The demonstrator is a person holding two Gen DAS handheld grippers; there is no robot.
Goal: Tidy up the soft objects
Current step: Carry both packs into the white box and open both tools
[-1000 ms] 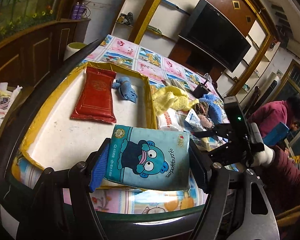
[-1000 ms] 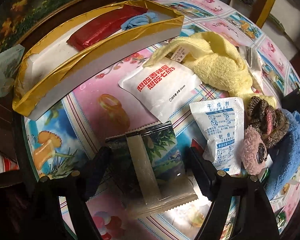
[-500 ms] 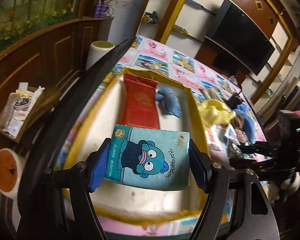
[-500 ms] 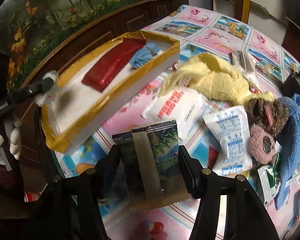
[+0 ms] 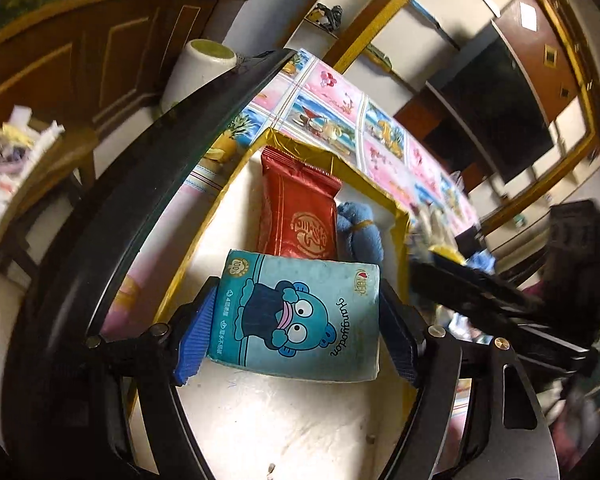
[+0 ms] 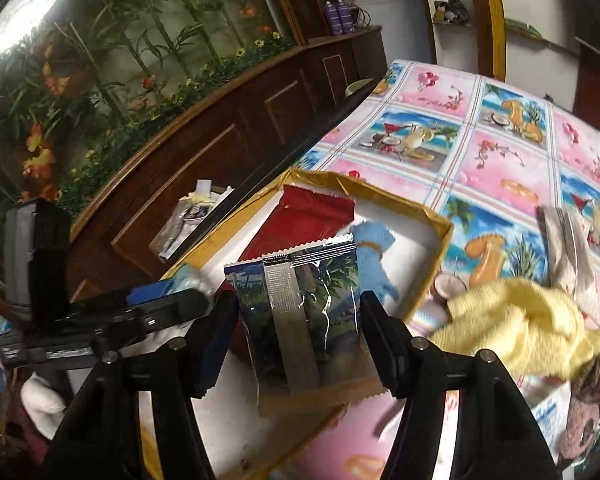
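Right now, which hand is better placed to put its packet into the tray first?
Left. Its tissue pack hangs over the tray's bare floor; the right's foil packet hangs above the near rim.

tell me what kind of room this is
Most likely a home living or dining room. A large dark television hangs in a wall unit, a cartoon-print tablecloth covers the table, and dark wooden cabinets stand below a mural of plants and flowers.

Room, dim, wood-panelled.
Dark wood cabinet (image 6: 228, 128); floral wall mural (image 6: 112, 44); wall-mounted television (image 5: 496, 108); white shelving (image 5: 380, 28); bright lamp (image 6: 20, 12).
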